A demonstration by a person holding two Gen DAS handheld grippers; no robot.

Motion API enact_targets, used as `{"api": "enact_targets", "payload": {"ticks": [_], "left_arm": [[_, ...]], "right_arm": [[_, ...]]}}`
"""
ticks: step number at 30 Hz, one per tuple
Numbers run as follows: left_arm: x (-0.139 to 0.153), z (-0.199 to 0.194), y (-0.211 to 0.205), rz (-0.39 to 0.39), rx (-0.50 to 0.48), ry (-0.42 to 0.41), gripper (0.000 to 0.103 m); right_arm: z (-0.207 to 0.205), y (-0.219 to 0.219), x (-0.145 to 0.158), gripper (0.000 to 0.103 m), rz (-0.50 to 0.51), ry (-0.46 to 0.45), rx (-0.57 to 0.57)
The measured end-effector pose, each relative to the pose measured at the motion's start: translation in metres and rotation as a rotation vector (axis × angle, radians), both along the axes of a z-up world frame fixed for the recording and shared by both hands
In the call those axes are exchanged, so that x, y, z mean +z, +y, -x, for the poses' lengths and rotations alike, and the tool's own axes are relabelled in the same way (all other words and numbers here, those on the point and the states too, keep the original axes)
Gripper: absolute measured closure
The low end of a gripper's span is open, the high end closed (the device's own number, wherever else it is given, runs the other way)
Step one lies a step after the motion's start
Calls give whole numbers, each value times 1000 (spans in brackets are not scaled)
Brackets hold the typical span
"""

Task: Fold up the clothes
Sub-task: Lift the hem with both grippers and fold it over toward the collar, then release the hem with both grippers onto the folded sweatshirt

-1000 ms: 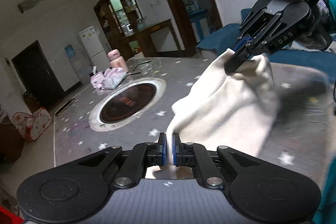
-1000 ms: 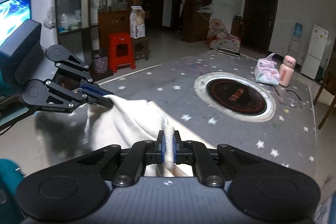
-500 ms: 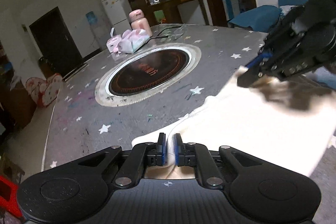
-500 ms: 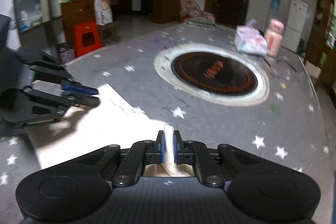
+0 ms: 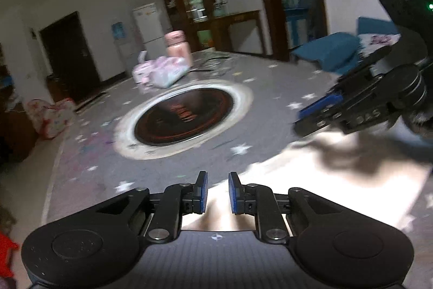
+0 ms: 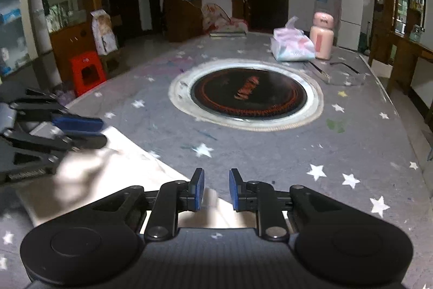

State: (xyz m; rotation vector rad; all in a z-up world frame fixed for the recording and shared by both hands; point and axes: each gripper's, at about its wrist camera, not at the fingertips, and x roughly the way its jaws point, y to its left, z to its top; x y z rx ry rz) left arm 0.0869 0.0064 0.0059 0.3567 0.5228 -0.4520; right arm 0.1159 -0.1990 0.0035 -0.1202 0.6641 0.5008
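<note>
- Now both sets of jaws stand spread w/ nothing between them: left gripper (image 5: 217, 192) and right gripper (image 6: 215, 191) each hang low over the near edge of the cream cloth (image 5: 311, 175).
- Cloth lies flat on the star-print table (image 6: 351, 153), close to the near rim; layers can't be told.
- Step, as I judge: a release, cloth laid down. Whether a fold is made or it's only spread out, pics don't settle.
- Next move needs a fresh pinch on an edge or corner, jaws low and level.
- Around: inset round burner (image 6: 249, 94), tissue pack (image 6: 293, 46), pink bottle (image 6: 322, 35), all well apart from cloth; nothing blocks.
</note>
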Motion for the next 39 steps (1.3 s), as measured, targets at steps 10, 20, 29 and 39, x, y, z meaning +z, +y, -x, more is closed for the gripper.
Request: {"api": "enact_targets", "payload": {"ticks": [10, 20, 29, 39], "left_arm": [[-23, -16, -26, -1, -9, 89, 85], [-28, -19, -29, -11, -1, 91, 85], [-28, -20, -31, -13, 7, 92, 84], [-26, -19, -34, -24, 17, 86, 84]], "right_arm": [[17, 11, -16, 85, 11, 68, 58], [36, -14, -9, 92, 40, 60, 35], [75, -38, -2, 91, 81, 25, -8], [125, -34, -11, 91, 151, 7, 57]]}}
